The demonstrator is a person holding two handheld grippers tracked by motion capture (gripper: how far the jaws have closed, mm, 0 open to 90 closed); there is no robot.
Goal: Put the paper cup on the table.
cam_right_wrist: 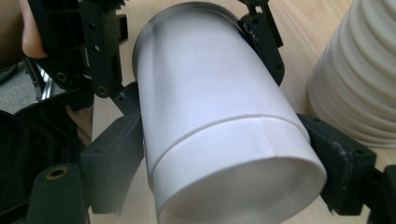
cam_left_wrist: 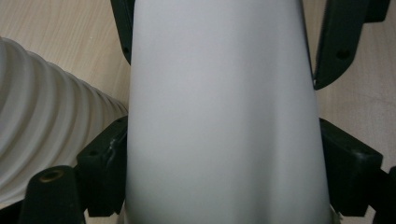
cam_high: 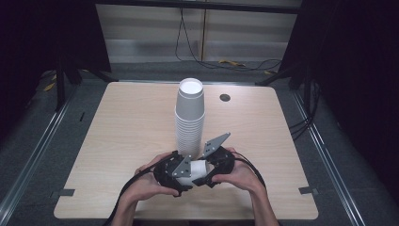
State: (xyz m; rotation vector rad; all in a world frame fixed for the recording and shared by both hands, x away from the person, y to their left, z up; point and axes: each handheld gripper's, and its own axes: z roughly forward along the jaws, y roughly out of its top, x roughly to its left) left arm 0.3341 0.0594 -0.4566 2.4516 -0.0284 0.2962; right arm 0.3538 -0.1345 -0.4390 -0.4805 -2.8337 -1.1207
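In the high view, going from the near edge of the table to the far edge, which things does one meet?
Person's hands with the left tool and right tool on a white cup → tall cup stack → dark round disc in the table.

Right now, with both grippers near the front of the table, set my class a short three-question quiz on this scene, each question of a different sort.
1. True or false: the tall stack of paper cups stands upside down.
2. What do the left gripper and right gripper hold between them?
3. The single paper cup is: A upright, B on its side, C crushed flat.

Key: 1 true; 2 one white paper cup, gripped by both; 3 B.
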